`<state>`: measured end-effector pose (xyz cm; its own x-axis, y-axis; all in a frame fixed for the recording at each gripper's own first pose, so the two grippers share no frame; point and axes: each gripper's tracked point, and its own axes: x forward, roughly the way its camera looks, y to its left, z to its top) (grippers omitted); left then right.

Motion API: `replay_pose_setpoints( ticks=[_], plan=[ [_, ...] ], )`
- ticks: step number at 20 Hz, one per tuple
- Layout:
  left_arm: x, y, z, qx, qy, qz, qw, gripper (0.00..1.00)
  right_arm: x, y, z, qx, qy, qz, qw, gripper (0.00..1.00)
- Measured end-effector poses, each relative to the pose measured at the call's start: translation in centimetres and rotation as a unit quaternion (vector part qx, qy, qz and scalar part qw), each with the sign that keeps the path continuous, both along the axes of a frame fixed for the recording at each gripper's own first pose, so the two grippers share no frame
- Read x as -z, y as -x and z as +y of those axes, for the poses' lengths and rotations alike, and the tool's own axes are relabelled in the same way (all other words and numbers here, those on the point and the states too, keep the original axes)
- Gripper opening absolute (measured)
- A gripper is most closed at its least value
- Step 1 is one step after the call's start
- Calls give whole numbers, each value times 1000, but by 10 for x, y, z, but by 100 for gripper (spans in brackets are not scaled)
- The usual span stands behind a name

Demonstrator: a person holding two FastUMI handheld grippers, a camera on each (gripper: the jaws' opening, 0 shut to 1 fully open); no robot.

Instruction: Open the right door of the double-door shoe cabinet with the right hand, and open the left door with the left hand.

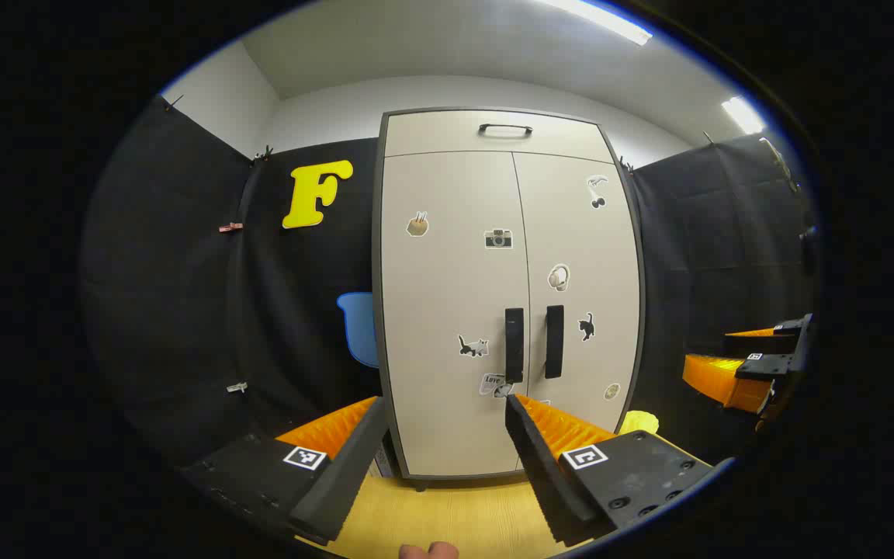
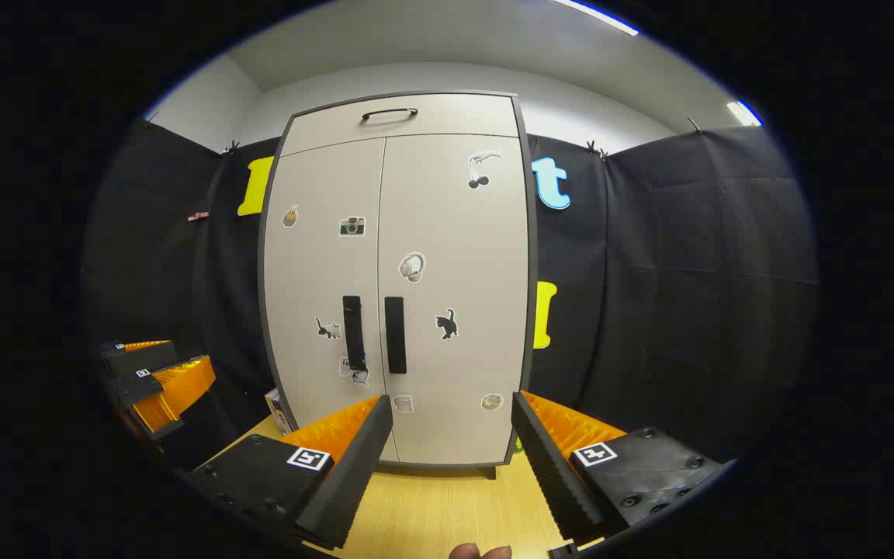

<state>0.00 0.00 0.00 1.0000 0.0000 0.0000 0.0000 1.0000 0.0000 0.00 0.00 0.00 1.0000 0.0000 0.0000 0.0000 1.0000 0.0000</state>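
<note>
The shoe cabinet [image 1: 493, 310] stands ahead on the wooden surface [image 1: 447, 516], both doors closed — the left gripper [image 1: 443, 407] holds its fingers [image 1: 354, 446] spread, well short of the left door's handle [image 1: 514, 345].

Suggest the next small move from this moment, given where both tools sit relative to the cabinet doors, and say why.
Probably advance the right tool toward the right door handle. Both doors look closed, and both tools hang open short of the shoe cabinet, gripping nothing. The task names the right door first; the left tool can wait near the left door handle.
</note>
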Motion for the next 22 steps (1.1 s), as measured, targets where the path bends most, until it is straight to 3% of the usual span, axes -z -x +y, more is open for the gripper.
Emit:
replay_pose_setpoints(
  ticks=[22],
  plan=[
    [4, -3, 17, -16, 5, 10, 1000, 95, -7, -4, 15, -3, 9, -10, 1000, 97]
  ],
)
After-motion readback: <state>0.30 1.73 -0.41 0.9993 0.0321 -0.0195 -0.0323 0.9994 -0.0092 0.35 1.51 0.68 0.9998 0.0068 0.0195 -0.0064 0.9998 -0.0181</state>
